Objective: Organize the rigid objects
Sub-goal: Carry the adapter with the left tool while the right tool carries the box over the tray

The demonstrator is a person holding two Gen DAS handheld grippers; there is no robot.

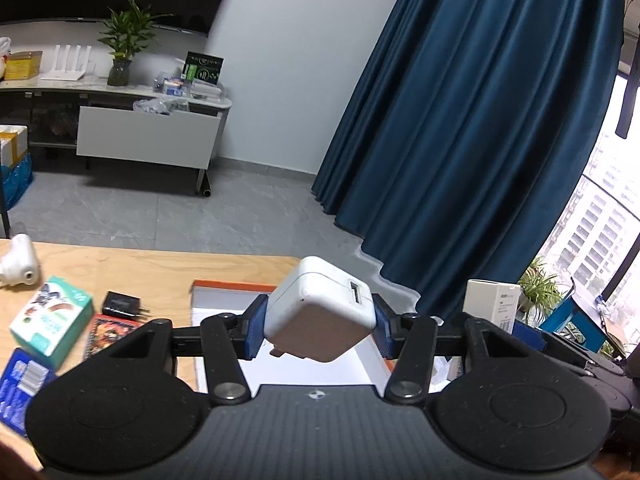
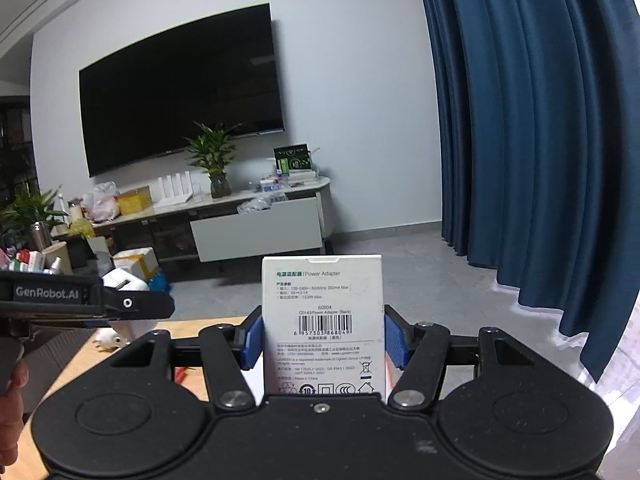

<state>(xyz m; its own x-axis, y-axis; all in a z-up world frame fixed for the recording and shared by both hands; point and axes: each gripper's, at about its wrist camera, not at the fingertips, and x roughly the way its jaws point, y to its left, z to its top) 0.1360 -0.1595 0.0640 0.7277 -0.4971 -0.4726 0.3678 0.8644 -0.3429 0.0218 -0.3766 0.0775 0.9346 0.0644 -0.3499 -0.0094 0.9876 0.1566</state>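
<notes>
Left gripper (image 1: 318, 326) pinches a white charger (image 1: 320, 314) by its sides, tilted, USB port facing 1 o'clock, raised above an open tray (image 1: 224, 300) on the tabletop (image 1: 160, 272). Right gripper (image 2: 322, 340) pinches an upright adapter box (image 2: 322, 320), held clear of the tabletop. At 9 o'clock in the left view lie a teal box (image 1: 52, 320), a black plug (image 1: 120, 304) and, farther, a white camera (image 1: 18, 266). Risk: the charger's rounded, tilted body could rotate or slip from the pads during lowering; the two grippers, near each other, could collide.
</notes>
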